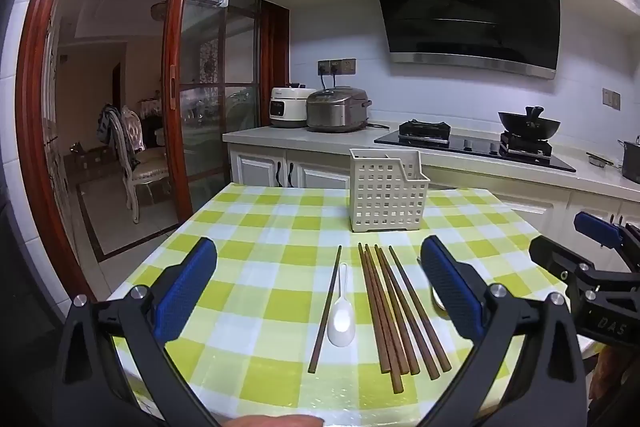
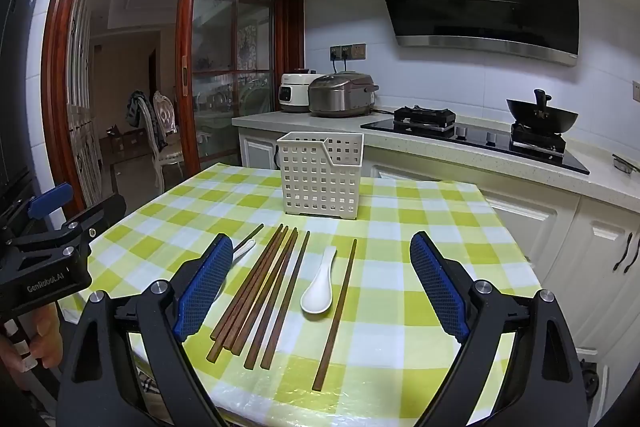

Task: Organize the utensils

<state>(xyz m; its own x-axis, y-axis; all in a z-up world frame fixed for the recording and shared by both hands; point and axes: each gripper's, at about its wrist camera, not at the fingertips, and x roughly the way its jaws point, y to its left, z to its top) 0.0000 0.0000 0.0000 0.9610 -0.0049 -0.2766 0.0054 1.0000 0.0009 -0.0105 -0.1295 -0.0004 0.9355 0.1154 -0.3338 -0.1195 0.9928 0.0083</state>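
A white perforated utensil holder stands at the far side of the checked table. In front of it lie a bundle of brown chopsticks, a single chopstick and a white spoon. In the right wrist view another white spoon and a single chopstick lie right of the bundle. A second spoon is partly hidden behind my left gripper's right finger. My left gripper and right gripper are both open and empty above the near table edge.
The table has a green and white checked cloth. Behind it runs a counter with two rice cookers, a gas hob and a wok. A doorway with a chair is at left.
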